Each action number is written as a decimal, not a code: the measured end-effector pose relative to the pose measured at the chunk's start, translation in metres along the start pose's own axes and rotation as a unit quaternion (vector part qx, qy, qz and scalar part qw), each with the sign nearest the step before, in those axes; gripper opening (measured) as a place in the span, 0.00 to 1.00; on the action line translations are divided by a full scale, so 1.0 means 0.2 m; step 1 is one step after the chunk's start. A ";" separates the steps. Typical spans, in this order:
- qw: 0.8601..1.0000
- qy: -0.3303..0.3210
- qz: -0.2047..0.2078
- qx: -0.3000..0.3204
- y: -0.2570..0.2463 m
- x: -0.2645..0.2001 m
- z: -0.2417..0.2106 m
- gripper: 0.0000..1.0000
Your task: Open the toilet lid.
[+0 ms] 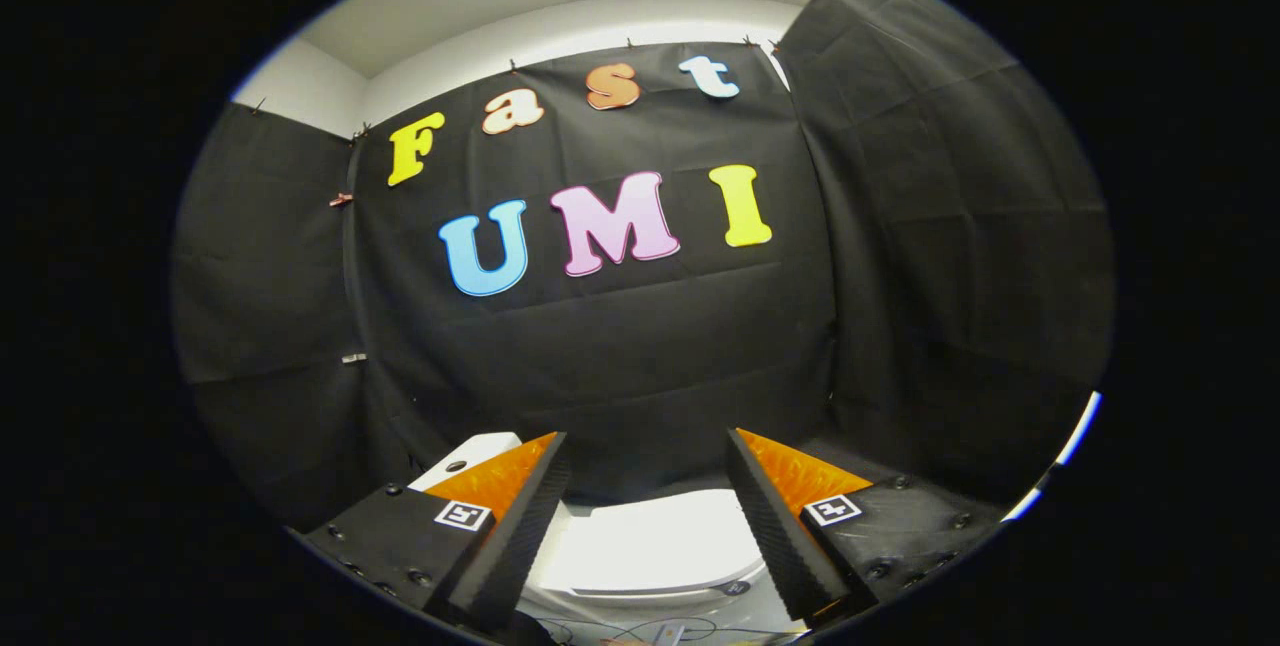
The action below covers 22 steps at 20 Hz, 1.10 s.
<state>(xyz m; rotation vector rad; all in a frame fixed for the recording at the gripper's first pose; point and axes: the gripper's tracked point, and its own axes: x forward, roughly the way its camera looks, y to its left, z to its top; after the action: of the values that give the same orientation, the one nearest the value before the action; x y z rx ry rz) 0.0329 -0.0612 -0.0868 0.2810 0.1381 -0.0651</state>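
Note:
A white toilet stands low against the booth's black cloth wall. Its lid [655,546] lies flat and closed, seen between and below my two fingers. My gripper [648,451] is open, held above and short of the lid, with nothing between its fingers. Behind my left finger [520,516] shows part of a white tank or side unit [470,456]. Both fingers hide the sides of the toilet.
Black cloth walls close in the space at the back, left and right. Thin cables [640,631] lie on the floor in front of the toilet base. A bright white strip [1075,446] shows past the right wall.

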 end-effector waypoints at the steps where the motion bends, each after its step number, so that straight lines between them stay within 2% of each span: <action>1: 1.000 0.007 -0.005 0.016 -0.05 0.02 -0.03 0.98; 14: 0.986 0.110 -0.042 0.118 -0.50 0.34 -0.53 0.97; 22: 0.964 0.181 -0.050 0.189 -0.67 0.51 -0.93 0.96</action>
<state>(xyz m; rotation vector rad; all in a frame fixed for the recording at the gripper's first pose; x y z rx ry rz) 0.0992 -0.1424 -0.3156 0.6682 0.5065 -0.1414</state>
